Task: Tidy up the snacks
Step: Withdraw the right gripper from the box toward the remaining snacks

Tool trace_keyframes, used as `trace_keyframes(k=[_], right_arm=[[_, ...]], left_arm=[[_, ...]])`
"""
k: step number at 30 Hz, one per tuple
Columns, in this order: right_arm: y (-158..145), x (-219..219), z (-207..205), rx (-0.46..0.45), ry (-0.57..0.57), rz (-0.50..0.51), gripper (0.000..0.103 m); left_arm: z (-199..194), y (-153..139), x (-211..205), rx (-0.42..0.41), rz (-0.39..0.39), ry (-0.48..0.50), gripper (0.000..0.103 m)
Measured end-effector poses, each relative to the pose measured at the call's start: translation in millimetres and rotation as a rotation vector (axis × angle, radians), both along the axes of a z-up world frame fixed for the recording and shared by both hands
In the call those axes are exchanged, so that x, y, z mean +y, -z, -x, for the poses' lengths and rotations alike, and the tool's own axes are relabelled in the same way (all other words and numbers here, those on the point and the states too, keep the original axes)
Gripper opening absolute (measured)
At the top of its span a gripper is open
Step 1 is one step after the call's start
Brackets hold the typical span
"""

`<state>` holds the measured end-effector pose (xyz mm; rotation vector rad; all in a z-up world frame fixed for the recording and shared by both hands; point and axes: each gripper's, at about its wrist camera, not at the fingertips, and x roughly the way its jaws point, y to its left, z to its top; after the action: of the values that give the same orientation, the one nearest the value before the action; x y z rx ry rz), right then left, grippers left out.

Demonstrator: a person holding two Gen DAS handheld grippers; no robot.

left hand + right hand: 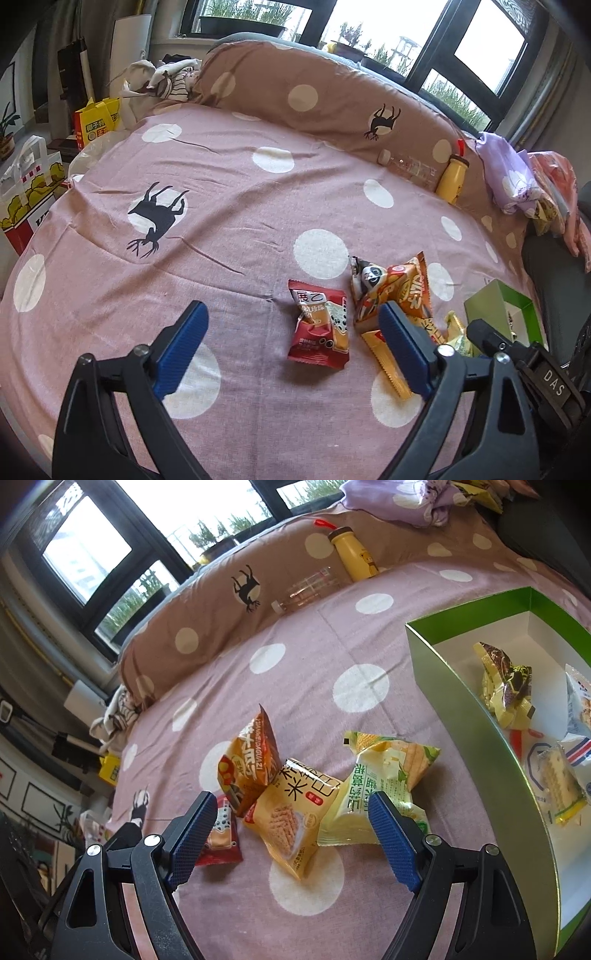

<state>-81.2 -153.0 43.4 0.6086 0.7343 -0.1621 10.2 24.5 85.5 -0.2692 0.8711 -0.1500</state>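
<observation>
Your right gripper [293, 834] hung wide and empty over the bed, the yellow cracker packet [291, 818] lying right between its fingers, long axis slanting away. Your left gripper [291, 349], also spread, framed the red packet [320, 328]; the green box [461, 686] sat to your right.

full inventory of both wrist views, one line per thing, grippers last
loose snack packets: 4; red, orange, yellow, pale green; on bedspread before the grippers
box: 1, green with white inside; right of packets, open
packets in box: at least 3; yellow-brown, white-blue
bedspread: pink, white dots
bolster: brown, dotted; far edge
bottles: 2; yellow, clear; against bolster
left gripper: open, empty
right gripper: open, empty
</observation>
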Motion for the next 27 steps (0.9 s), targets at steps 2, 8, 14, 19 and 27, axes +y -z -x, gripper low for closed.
trace_keyframes(k=[2, 8, 14, 19, 27], right_arm=[[3.4, 0.1, -3.0, 0.015, -0.005, -0.006, 0.084], [10.4, 0.0, -8.1, 0.052, -0.006, -0.005, 0.084], [15.3, -4.4, -10.9, 0.071, 0.001, -0.030, 0.084], [17.4, -5.5, -12.7, 0.083, 0.005, -0.022, 0.084], [21.0, -5.2, -15.2, 0.100, 0.005, -0.025, 0.084]], left_arm=[[-1.4, 3.8, -2.3, 0.014, -0.017, 0.006, 0.096], [-5.6, 13.7, -3.6, 0.052, -0.026, 0.011, 0.096], [-7.5, 19.0, -3.9, 0.076, -0.037, 0.011, 0.096], [-9.0, 21.7, -5.5, 0.087, -0.043, 0.018, 0.096], [-11.0, 26.7, -9.2, 0.110, -0.054, 0.026, 0.096]])
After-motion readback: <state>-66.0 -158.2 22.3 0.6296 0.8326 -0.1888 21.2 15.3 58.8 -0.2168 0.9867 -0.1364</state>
